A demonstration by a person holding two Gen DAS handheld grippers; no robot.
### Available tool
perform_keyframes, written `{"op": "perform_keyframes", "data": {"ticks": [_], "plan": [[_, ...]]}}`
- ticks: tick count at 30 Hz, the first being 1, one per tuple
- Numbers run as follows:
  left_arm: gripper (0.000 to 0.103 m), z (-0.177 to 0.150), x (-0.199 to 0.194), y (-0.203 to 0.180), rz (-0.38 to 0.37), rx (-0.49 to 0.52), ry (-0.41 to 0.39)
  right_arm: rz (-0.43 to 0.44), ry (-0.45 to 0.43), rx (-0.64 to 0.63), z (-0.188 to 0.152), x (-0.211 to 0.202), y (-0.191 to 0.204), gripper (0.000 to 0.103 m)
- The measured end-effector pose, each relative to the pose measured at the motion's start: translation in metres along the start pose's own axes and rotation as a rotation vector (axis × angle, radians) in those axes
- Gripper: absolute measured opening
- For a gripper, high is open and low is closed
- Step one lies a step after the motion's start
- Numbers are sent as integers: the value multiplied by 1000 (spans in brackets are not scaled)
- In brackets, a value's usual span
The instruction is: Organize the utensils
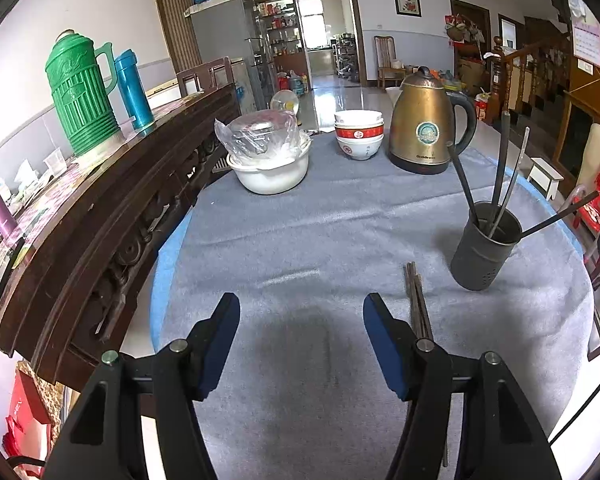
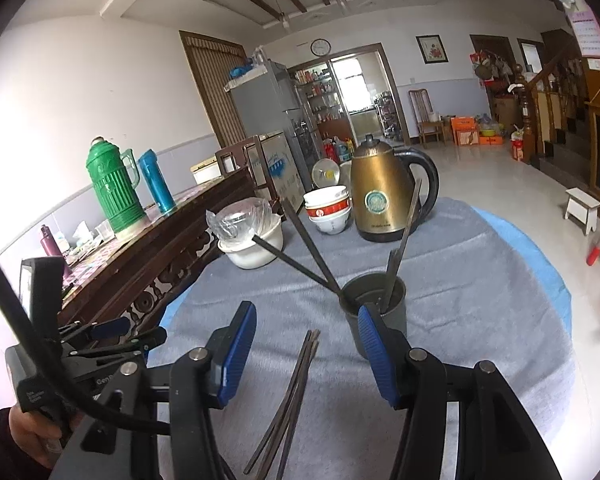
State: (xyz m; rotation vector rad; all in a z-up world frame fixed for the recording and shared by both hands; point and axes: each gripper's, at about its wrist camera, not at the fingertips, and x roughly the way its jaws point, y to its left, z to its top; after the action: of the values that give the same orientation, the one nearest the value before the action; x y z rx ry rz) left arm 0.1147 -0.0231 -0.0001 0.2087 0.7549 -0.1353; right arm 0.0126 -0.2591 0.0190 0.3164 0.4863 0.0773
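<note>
Partly done, I judge: several chopsticks (image 2: 300,256) already stand in the dark holder (image 2: 376,312), a loose bundle of chopsticks (image 2: 296,384) still lies flat beside it. Round table (image 1: 300,240) under grey cloth, living room behind; kettle (image 1: 424,124), white pot (image 1: 268,176), bowls (image 1: 359,134) at far edge. My left gripper (image 1: 302,344) and right gripper (image 2: 306,356) both gape, holding nothing.

Left hand-held gripper (image 1: 301,312) open, empty; chopsticks (image 1: 418,300) beside right finger.
</note>
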Motion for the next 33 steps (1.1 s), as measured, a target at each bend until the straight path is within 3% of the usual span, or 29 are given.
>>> {"op": "perform_keyframes", "data": {"ticks": [18,33], "plan": [[65,-13,14,3,-14,-4,38,0,92,7,-29,23,2,58],[65,-21,29,3,-20,-7,74,-52,174,33,-42,48,-4,58]]}}
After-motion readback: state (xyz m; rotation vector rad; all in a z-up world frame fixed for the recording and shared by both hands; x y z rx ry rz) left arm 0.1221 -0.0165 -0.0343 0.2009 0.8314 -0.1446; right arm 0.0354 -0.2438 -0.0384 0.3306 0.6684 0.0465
